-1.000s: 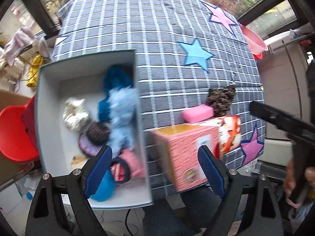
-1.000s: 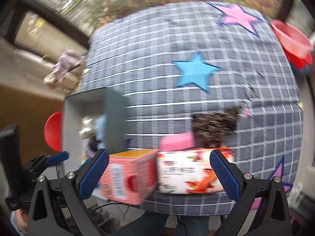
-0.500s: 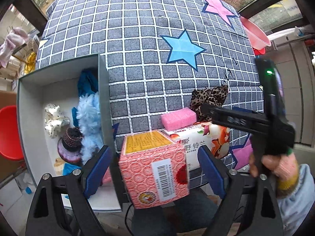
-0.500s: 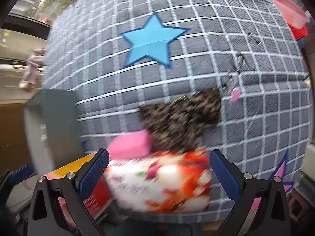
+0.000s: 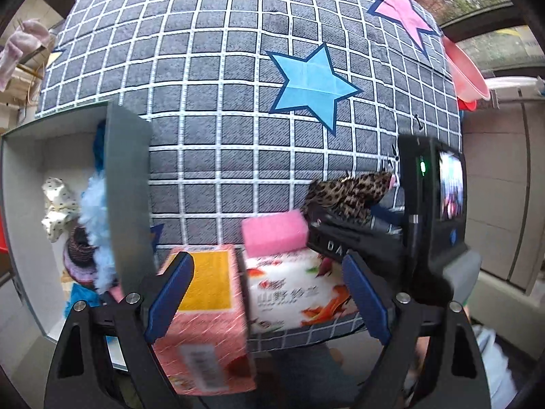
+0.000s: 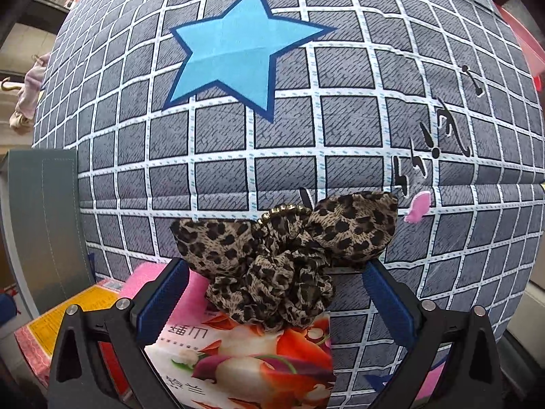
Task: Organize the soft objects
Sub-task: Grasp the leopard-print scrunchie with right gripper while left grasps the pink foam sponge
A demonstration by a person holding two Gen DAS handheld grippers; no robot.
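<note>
The right claw [image 6: 272, 293] was wide open around the leopard scrunchie [image 6: 286, 255], which lay on the tissue pack [image 6: 252, 364] beside a pink sponge [image 5: 274, 233]. The left claw [image 5: 269, 293] was open too, near the grey box [image 5: 127, 184] of soft things.

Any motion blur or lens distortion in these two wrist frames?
Left wrist: pink box and grey bin wall smeared by motion blur; checked cloth bulges from fisheye. Right wrist: leopard scrunchie sharp; tissue pack below slightly soft; same barrel bulge.

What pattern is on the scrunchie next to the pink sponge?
Leopard print, tan with black spots, on the scrunchie. It shows best in the right wrist view.
</note>
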